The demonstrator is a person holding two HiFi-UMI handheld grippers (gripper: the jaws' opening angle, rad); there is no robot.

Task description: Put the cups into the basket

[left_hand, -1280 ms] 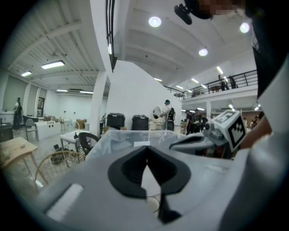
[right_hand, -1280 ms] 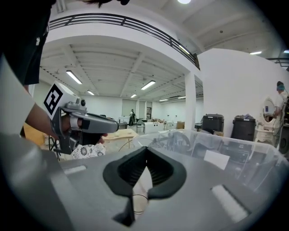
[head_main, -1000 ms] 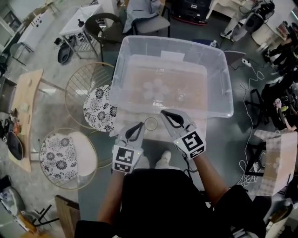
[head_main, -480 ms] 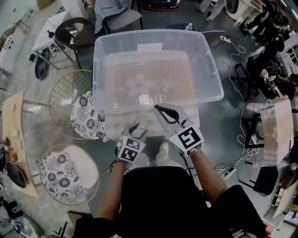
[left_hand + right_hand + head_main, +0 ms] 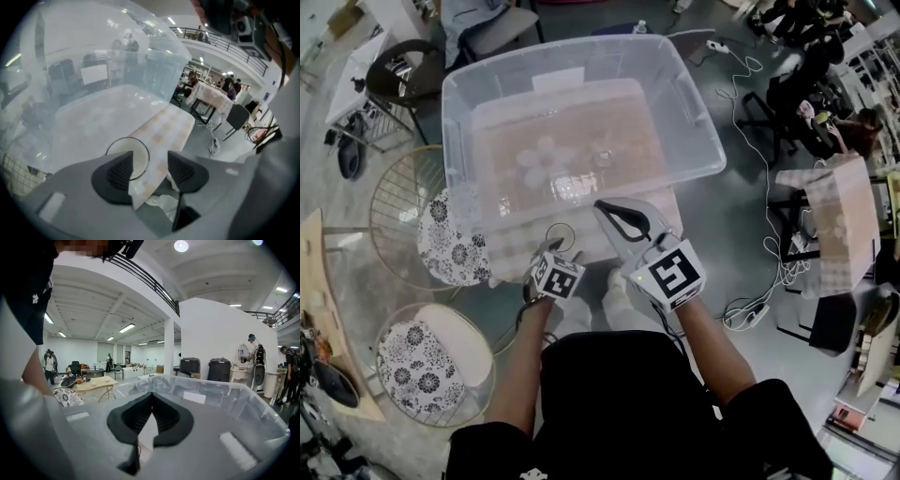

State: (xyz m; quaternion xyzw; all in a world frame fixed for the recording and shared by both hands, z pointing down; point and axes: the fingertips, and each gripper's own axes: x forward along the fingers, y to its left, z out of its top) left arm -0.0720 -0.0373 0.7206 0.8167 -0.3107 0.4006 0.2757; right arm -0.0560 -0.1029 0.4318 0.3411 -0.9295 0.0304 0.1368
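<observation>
A clear plastic cup stands on the checked tablecloth just in front of the big clear bin. My left gripper is over it, jaws opening. In the left gripper view one pad overlaps the cup, and the other pad is well clear of the rim. Neither pad presses on the cup. Several more clear cups lie on the bin's floor. To the right, my right gripper is shut and empty, pointing at the bin's near wall.
Two wire chairs with floral cushions stand on the left. Another cloth-covered table and floor cables are on the right. The person's white shoes are below the table edge.
The left gripper's jaws have gone from shut on the cup to wide apart. The cup stays at its tip by the bin's near wall. The right gripper stays shut.
</observation>
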